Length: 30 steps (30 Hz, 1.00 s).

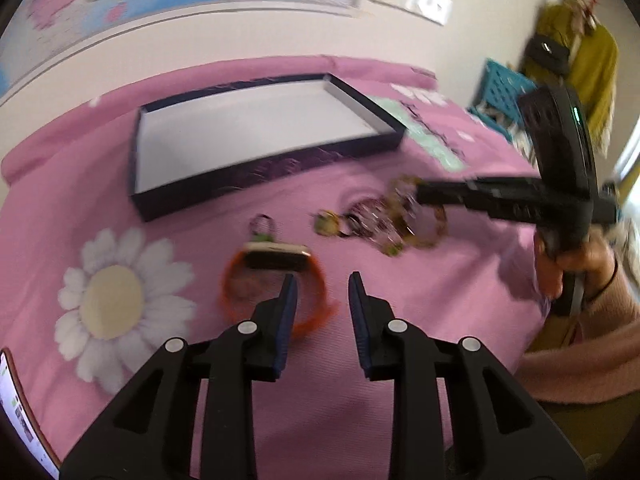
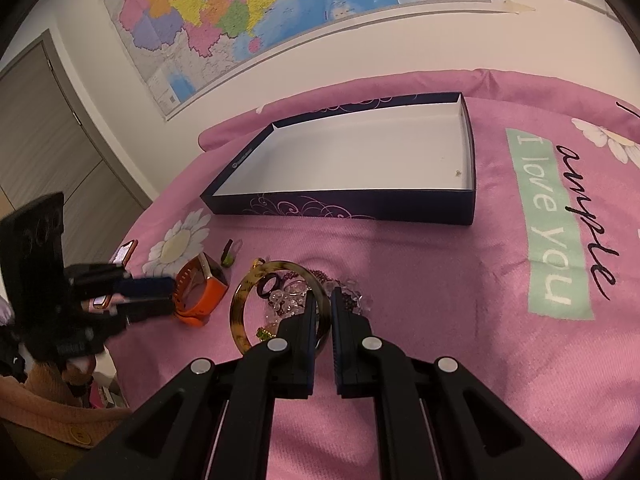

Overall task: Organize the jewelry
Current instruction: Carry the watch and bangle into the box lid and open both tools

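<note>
Left gripper (image 1: 322, 286) stands slightly open, empty, by the orange watch (image 1: 276, 280). Right gripper (image 2: 323, 300) looks clamped on the bangle (image 2: 244, 300) amid the jewelry (image 2: 288, 296), near the box (image 2: 360, 204).

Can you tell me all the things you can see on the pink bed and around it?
box: one, dark blue with a white inside, nothing much in it, far side of the blanket.
watch: one, orange strap, left of the pile.
bangle: one, mottled yellow-brown, lying round part of the pile.
jewelry pile: several small clear and purple pieces, too tangled to count.
phone: one, at the blanket's left edge.
blanket: one, pink with daisies.
map: one, many colours, on the wall.
left gripper: black, open, by the watch.
right gripper: black, shut, over the pile.
</note>
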Each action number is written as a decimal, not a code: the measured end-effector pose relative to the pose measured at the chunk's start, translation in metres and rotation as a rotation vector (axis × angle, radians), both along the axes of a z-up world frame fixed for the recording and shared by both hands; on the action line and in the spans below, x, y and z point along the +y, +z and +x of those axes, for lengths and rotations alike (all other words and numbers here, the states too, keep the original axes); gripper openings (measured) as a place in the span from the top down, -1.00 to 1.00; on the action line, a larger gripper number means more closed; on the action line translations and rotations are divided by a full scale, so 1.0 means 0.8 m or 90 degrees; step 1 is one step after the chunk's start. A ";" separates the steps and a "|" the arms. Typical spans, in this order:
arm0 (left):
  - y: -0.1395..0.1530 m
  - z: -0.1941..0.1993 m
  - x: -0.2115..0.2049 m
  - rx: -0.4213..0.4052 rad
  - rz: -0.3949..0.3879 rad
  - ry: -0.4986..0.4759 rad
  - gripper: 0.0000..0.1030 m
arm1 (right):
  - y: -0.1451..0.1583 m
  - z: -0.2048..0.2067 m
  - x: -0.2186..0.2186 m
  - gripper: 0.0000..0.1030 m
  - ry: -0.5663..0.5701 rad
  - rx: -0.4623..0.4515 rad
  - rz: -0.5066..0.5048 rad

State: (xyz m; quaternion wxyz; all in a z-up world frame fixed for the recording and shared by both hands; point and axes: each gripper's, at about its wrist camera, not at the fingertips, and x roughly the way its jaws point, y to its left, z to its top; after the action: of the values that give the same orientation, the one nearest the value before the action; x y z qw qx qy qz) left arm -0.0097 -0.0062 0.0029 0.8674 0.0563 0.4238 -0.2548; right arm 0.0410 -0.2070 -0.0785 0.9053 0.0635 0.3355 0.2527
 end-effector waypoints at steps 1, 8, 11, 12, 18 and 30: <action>-0.003 -0.001 -0.005 0.002 0.007 -0.006 0.50 | 0.000 0.000 0.000 0.89 0.001 0.000 0.000; -0.028 0.014 -0.027 0.011 0.079 0.001 0.76 | -0.001 0.000 -0.001 0.89 0.003 0.002 0.006; -0.028 0.016 -0.032 -0.001 0.087 0.006 0.85 | -0.001 0.000 -0.001 0.89 0.005 0.002 0.007; -0.026 0.015 -0.033 -0.012 0.095 0.010 0.85 | -0.001 0.000 -0.001 0.89 0.005 0.001 0.007; 0.010 0.014 -0.018 -0.051 0.069 0.036 0.85 | 0.007 0.001 -0.004 0.89 0.006 -0.014 0.009; 0.072 0.043 0.004 -0.120 0.027 0.078 0.85 | 0.037 0.021 0.000 0.89 0.016 -0.053 -0.003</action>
State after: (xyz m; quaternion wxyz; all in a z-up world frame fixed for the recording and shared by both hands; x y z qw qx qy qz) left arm 0.0251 -0.0029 0.0606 0.9159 0.0725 0.3482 -0.1862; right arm 0.0579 -0.2071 -0.0493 0.9152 0.0466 0.2991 0.2659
